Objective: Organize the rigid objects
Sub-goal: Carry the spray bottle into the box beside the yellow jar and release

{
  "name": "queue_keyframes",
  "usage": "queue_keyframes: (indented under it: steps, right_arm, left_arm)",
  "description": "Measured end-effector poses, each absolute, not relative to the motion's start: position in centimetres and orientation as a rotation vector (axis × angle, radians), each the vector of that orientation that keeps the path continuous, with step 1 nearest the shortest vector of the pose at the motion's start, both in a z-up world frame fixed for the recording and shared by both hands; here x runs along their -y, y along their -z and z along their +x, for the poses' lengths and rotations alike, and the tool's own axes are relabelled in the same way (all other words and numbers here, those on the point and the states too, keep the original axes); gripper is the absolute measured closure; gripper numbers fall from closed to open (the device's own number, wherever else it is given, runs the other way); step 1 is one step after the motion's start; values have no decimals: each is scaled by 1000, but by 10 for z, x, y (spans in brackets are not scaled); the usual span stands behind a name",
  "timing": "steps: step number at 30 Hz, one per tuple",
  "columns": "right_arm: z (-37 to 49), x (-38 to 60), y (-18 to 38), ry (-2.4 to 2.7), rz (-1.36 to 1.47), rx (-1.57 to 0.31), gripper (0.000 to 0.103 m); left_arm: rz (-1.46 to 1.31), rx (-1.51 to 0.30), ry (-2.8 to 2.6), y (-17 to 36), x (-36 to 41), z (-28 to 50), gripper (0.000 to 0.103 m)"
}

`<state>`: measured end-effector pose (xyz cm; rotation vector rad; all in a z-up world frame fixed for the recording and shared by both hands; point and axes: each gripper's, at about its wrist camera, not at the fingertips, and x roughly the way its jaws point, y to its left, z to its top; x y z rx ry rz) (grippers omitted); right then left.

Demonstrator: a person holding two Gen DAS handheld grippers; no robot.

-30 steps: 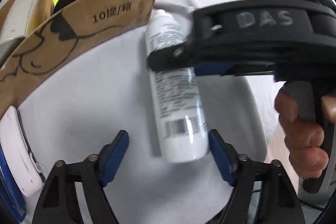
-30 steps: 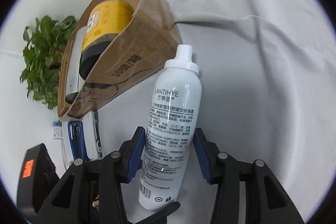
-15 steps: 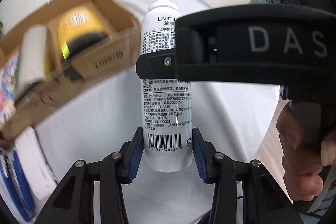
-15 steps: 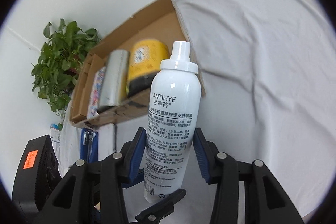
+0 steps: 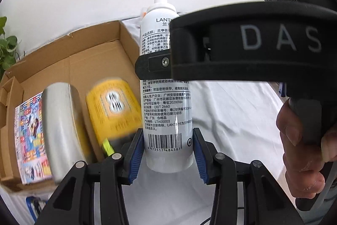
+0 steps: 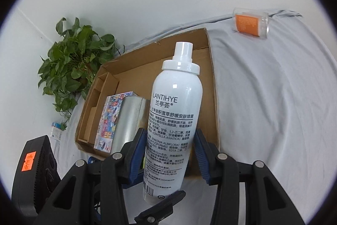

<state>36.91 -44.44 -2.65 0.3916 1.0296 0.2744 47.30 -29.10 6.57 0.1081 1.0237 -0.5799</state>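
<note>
Both tongs, left tongs (image 5: pixel 168 153) and right tongs (image 6: pixel 168 153), pinching white spray bottle (image 6: pixel 172 119), above cardboard box (image 6: pixel 212 81)

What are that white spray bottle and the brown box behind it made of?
The white spray bottle has a glossy body with sharp highlights, so coated metal or hard plastic; the look leaves it open. Its cap looks like smooth white plastic. The brown box is matte corrugated cardboard: its creased flaps and raw torn edges show it.

White spray bottle (image 5: pixel 166 98) upright, off the cloth, beside open cardboard box (image 5: pixel 69 69)
</note>
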Motion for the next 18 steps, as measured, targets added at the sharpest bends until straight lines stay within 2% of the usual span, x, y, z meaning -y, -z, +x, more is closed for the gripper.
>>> queue_keyframes:
  steps: [7,11,16,18]
  right_arm:
    - [431,453,59,-362,351,-1151,58]
    - [440,452,77,-375,303,-1211,58]
    - [432,455,85,-379,327,-1232,57]
    - [425,458,82,-367,348,-1216,53]
  left_arm:
    - [8,-1140,514,-47,306,508,60]
    - [-26,-1193,526,-41,306,509,54]
    - [-12,-1185,509,-41,312,504,52]
    - [20,-1153,494,-47,312,484,53]
